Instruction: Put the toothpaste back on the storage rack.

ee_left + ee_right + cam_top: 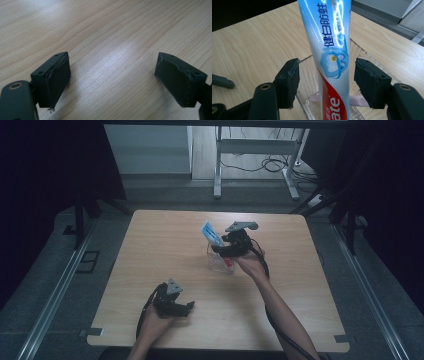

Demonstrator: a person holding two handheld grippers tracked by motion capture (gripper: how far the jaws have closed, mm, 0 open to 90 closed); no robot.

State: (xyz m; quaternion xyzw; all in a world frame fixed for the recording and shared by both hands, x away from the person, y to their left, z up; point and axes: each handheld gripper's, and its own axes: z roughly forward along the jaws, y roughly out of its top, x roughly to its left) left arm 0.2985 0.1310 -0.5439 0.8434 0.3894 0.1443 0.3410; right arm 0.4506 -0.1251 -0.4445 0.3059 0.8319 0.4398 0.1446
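Toothpaste tube (pixel 329 50) stands tilted in clear cup (pixel 307 105), past counter (pixel 165 240) middle, toward far edge. Right tongs (pixel 327 82) let go, jaws apart either side of tube. Left tongs (pixel 112 82) wide apart, nothing inside, near front edge.

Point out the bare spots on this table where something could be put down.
The light wooden table is bare along its whole left half and far edge, and along the right edge past the person's right forearm. It is crowded mid-table, where the clear plastic container holds the blue-and-white toothpaste tube.
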